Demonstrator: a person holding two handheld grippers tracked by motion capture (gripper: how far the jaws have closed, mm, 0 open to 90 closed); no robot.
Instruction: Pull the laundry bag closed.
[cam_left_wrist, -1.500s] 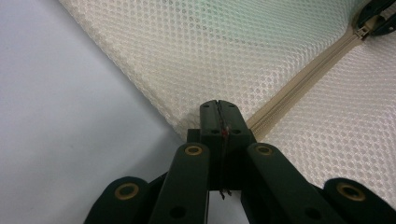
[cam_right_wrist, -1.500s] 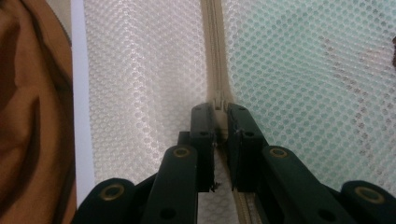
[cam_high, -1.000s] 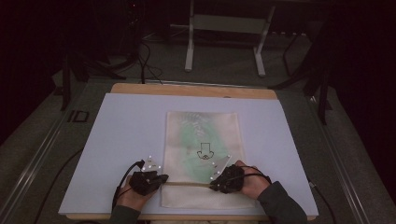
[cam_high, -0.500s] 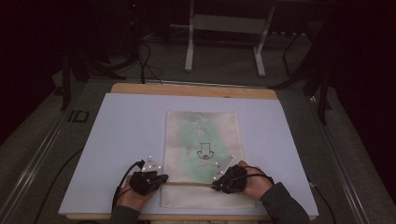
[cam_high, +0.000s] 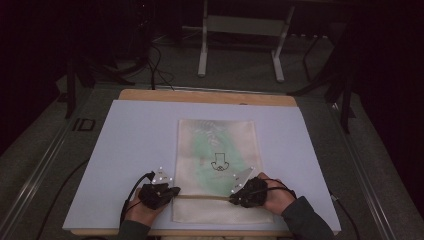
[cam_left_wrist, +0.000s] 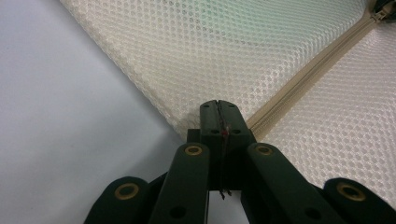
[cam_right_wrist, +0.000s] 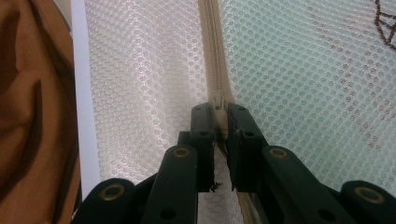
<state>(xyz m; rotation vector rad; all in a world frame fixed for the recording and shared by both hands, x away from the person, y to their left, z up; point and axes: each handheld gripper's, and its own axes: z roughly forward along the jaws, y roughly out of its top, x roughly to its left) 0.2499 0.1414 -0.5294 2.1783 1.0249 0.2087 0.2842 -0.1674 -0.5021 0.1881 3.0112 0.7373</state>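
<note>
Nothing has visibly shifted since a second ago: the left gripper (cam_high: 170, 191) stays clamped on the near left edge of the cream mesh pouch (cam_high: 218, 155), beside its zipper (cam_left_wrist: 308, 79), and the right gripper (cam_high: 238, 196) stays pinched narrow on the zipper pull (cam_right_wrist: 217, 102) near the pouch's right end. The pouch lies flat, mid-front on a white sheet (cam_high: 130, 150) over a wooden table (cam_high: 200, 96). Beyond, the room is dark, with metal stand legs (cam_high: 202, 50) dimly visible.

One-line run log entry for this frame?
left gripper: shut on mesh bag edge by zipper | right gripper: shut on zipper pull | bag flat on white mat
</note>
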